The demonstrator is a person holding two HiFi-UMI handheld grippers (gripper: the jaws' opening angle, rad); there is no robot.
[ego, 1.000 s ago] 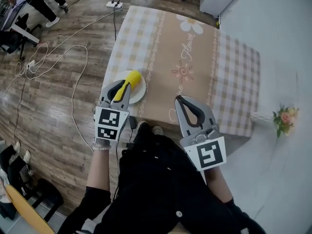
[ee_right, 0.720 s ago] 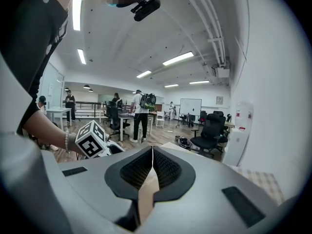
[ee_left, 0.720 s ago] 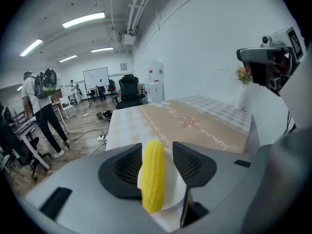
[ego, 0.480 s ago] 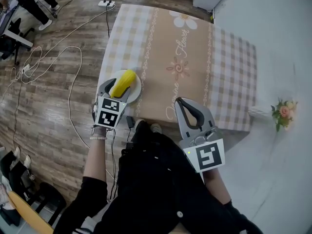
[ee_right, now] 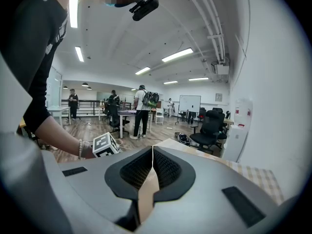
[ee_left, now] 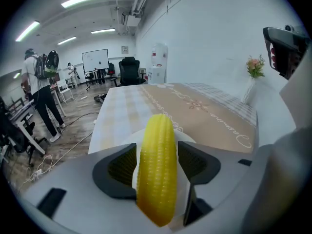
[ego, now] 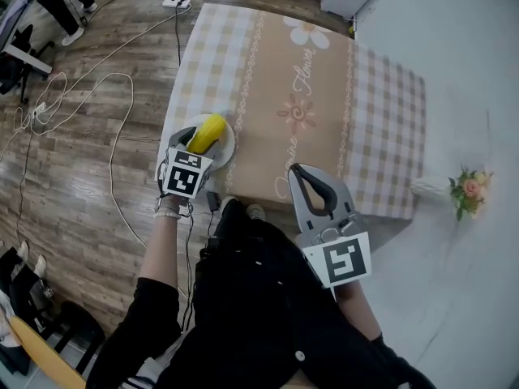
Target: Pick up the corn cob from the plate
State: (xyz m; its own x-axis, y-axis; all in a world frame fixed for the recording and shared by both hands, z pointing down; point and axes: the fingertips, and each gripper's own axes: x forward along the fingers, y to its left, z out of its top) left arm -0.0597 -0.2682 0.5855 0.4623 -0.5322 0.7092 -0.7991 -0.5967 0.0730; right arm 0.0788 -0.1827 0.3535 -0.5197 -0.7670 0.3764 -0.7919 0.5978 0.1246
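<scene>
A yellow corn cob (ego: 208, 130) lies on the small white plate (ego: 230, 142) at the near left corner of the table. My left gripper (ego: 201, 138) points down at it and its jaws are opening. The left gripper view shows the cob (ee_left: 157, 130) lengthwise between the two dark pads (ee_left: 122, 165), with a strip of plate (ee_left: 186, 139) showing beside it, so the pads do not press on it. My right gripper (ego: 299, 170) hangs shut and empty at the table's near edge, its pads (ee_right: 165, 168) meeting in the right gripper view.
A beige checked cloth (ego: 324, 79) covers the table. Cables (ego: 97, 96) and a power strip (ego: 174, 3) lie on the wood floor at the left. A vase of flowers (ego: 466, 189) stands at the right. People and office chairs are far behind.
The left gripper came down with the cob onto the plate, and its jaws spread apart from it. The right gripper stayed where it was.
</scene>
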